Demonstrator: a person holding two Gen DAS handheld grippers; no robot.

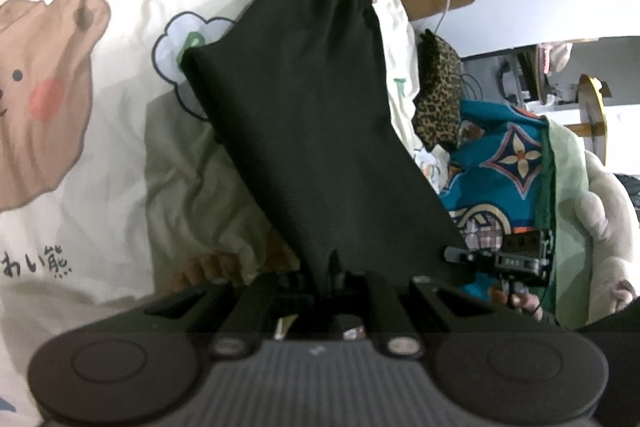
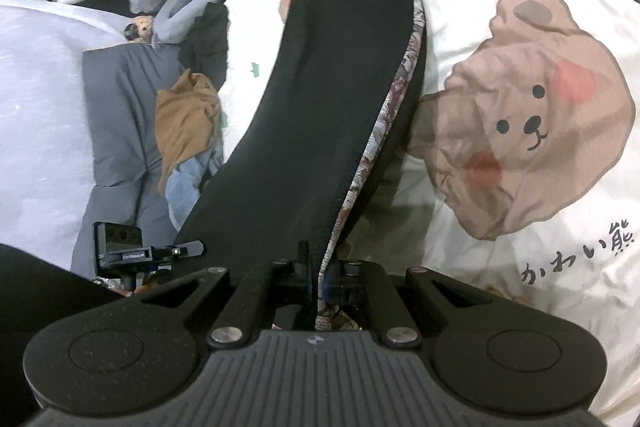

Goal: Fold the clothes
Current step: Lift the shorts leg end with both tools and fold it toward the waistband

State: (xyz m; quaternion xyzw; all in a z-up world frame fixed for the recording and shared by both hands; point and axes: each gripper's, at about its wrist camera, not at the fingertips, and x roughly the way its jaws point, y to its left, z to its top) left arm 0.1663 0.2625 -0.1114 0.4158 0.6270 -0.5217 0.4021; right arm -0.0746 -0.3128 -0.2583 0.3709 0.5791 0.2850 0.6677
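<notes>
Black garment (image 1: 304, 107), soft knit, pale floral lining along one edge (image 2: 394, 99). Near end raised, stretched taut; far end droops onto bear-print bed cover. Loose folds, not yet folded flat.

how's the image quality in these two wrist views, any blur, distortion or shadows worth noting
Left wrist view: soft and slightly smeared; the black garment shows almost no fold detail, fisheye bends the white wall's edge, and a shadow falls on the bear-print bedding beside the cloth. Right wrist view: sharper; the floral trim and bear print read clearly, with a shadow beside the garment and dark corners.
</notes>
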